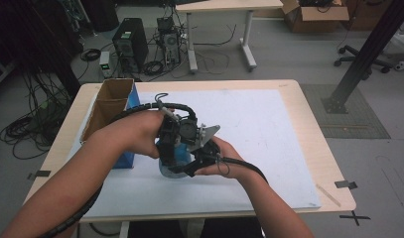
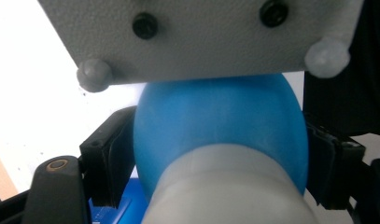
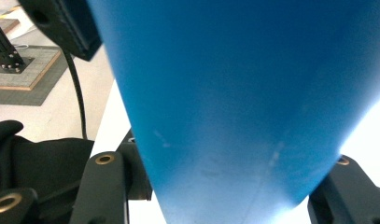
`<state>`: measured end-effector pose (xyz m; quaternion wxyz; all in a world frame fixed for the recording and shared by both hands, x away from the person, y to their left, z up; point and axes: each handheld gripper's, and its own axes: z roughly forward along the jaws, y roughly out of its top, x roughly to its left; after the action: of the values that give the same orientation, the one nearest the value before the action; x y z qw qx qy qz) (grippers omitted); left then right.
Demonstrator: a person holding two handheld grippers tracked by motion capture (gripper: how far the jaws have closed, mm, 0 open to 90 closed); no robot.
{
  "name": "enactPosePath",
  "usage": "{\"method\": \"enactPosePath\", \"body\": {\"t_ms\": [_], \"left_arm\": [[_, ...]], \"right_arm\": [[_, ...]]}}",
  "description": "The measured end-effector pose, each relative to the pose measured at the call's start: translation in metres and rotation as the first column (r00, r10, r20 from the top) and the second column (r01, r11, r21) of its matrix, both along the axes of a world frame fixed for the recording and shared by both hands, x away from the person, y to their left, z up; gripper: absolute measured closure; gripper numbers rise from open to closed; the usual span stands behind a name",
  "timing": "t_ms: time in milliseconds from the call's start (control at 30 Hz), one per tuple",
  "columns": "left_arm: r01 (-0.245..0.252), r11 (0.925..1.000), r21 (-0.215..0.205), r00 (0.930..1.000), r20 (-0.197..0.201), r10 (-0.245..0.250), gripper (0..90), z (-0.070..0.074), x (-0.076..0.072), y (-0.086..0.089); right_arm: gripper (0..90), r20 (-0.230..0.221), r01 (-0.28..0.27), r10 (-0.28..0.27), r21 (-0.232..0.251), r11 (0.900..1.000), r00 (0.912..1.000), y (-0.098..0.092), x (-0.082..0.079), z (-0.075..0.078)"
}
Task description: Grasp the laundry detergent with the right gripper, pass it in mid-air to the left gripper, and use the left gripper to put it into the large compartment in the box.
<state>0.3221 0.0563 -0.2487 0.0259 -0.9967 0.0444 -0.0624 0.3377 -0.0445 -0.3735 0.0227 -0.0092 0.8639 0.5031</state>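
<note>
A blue bottle (image 1: 173, 169) with a white neck (image 2: 225, 186) is held over the white mat (image 1: 269, 129), both hands around it. In the left gripper view its rounded blue shoulder (image 2: 220, 121) sits between the two black pads, which lie against both sides. My left gripper (image 2: 220, 154) comes at it from the left (image 1: 170, 135). My right gripper (image 3: 234, 177) is shut on the wide blue body (image 3: 234, 93) and comes in from the right (image 1: 197, 154). Its grey three-cornered plate (image 2: 201, 37) hangs just above the bottle.
An open cardboard box (image 1: 110, 104) with a blue side stands at the table's left edge, close behind my left hand. The wooden table (image 1: 308, 114) ends shortly past the mat. Beyond it are computers, cables, another table and a black post.
</note>
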Motion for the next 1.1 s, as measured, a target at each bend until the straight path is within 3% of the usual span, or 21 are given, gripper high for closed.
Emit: {"method": "enactPosePath", "body": {"t_ms": [400,500,1000,1033,1100], "left_arm": [[-0.014,0.9999,0.009,0.9999,-0.01,0.014,31.0,0.0009,-0.0003,0.0001],[-0.013,0.9999,0.004,0.9999,-0.006,0.013,31.2,0.0006,0.0002,0.0007],[-0.042,0.9987,0.029,0.9985,-0.033,0.043,36.7,-0.0024,0.003,0.0014],[-0.044,0.9986,0.028,0.9986,-0.029,0.045,36.7,-0.0024,0.0026,0.0014],[-0.048,0.9984,0.031,0.9984,-0.03,0.049,37.0,-0.0022,0.0027,0.0012]], "right_arm": [[43.8,0.014,-0.001,0.001,-0.001,1.0,0.9999,0.0022,-0.0003,0.0004],[43.8,-0.011,-0.008,0.008,0.004,1.0,0.9999,0.003,-0.0022,0.0021],[44.0,-0.005,-0.007,0.007,0.0,1.0,1.0,0.0039,-0.0002,-0.0007],[44.0,-0.035,-0.015,0.015,0.008,1.0,0.9993,0.0042,-0.0021,-0.0002],[44.0,-0.028,-0.011,0.011,0.007,1.0,0.9995,0.0042,-0.0017,0.0001]]}}
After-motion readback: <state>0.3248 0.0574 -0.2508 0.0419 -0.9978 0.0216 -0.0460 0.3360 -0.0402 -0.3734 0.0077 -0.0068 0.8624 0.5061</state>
